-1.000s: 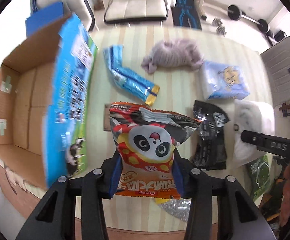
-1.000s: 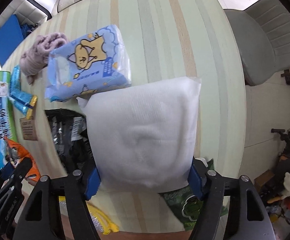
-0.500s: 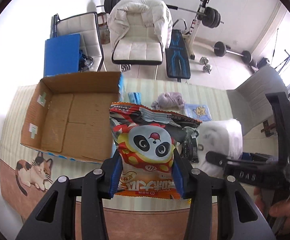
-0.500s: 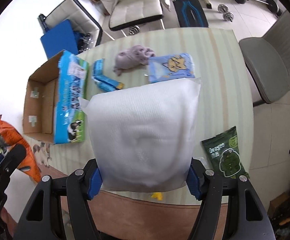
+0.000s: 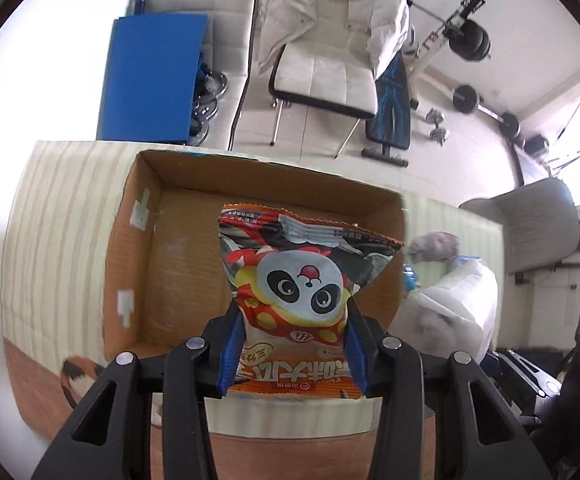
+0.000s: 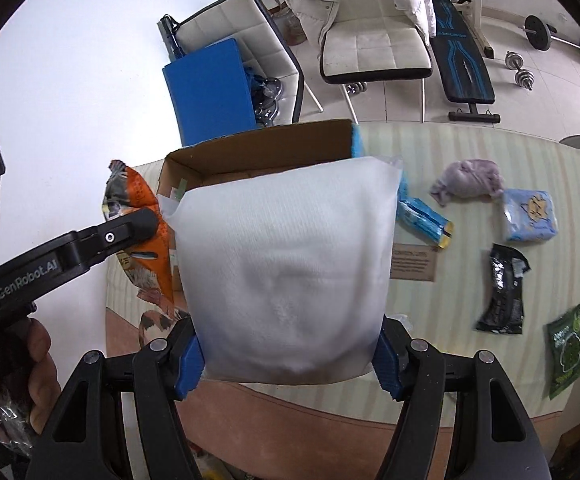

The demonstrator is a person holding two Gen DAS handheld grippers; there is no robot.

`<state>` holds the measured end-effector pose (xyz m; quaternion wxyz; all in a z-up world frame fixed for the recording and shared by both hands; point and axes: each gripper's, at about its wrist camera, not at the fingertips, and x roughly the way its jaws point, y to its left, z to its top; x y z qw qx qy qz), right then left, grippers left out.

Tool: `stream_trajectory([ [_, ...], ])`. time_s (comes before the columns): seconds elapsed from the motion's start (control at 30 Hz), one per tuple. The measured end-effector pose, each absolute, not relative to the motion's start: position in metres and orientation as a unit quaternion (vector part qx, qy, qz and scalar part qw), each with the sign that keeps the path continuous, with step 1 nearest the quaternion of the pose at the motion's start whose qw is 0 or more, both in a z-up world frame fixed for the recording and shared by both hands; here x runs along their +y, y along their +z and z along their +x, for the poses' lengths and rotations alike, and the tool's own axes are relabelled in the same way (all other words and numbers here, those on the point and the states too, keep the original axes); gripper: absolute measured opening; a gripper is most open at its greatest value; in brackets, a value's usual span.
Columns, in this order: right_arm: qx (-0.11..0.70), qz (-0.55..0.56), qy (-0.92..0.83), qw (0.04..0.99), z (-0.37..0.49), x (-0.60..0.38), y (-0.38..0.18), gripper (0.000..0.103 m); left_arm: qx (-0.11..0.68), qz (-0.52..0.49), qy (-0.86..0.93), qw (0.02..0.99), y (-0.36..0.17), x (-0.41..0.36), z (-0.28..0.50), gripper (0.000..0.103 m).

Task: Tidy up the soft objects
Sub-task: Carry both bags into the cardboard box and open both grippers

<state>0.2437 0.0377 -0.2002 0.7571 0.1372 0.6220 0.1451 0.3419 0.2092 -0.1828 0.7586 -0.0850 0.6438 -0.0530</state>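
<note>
Right view alone shows green packet (image 6: 565,350) on table (image 6: 490,152). Panda snack bag (image 5: 302,292) pinched in left gripper (image 5: 294,354) jaws (over cardboard box (image 5: 177,240)); white pack (image 6: 285,272) clamped by right gripper (image 6: 290,364).

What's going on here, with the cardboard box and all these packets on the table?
A person is sorting soft packets into an open cardboard box on the striped table. The left gripper holds a panda snack bag above the box, and the right gripper holds a white soft pack next to it. The part of the box floor in view is bare, and several packets lie on the table.
</note>
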Motion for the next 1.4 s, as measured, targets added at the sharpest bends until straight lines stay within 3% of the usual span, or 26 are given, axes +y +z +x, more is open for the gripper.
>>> stream_trajectory([
  [0.23,0.663,0.112,0.101,0.734,0.313,0.118,-0.262,0.070,0.707,-0.092,-0.075,0.697,-0.269,0.238,0.414,0.041],
  [0.47,0.700,0.095,0.059,0.705,0.355,0.138,-0.324,0.070,0.756,-0.091,-0.085,0.642,-0.344,0.237,0.443,0.042],
  [0.9,0.712,0.068,0.023,0.698,0.396,0.138,-0.372,0.073,0.794,-0.069,-0.115,0.593,-0.385,0.221,0.455,0.044],
  [1.0,0.718,0.057,0.020,0.693,0.399,0.136,-0.376,0.077,0.796,-0.062,-0.116,0.591,-0.379,0.220,0.455,0.059],
  [1.03,0.718,0.058,0.023,0.693,0.399,0.134,-0.375,0.079,0.796,-0.058,-0.115,0.591,-0.375,0.220,0.454,0.076],
  [1.07,0.718,0.059,0.025,0.693,0.398,0.133,-0.372,0.082,0.794,-0.051,-0.114,0.595,-0.368,0.220,0.453,0.084],
  [1.13,0.714,0.057,0.027,0.697,0.396,0.131,-0.364,0.086,0.782,-0.045,-0.118,0.611,-0.354,0.222,0.450,0.084],
  [1.27,0.708,0.060,0.030,0.703,0.387,0.125,-0.347,0.098,0.764,-0.039,-0.121,0.632,-0.328,0.226,0.437,0.100],
  [1.4,0.696,0.064,0.040,0.714,0.370,0.120,-0.329,0.103,0.741,-0.027,-0.120,0.660,-0.305,0.228,0.418,0.100],
])
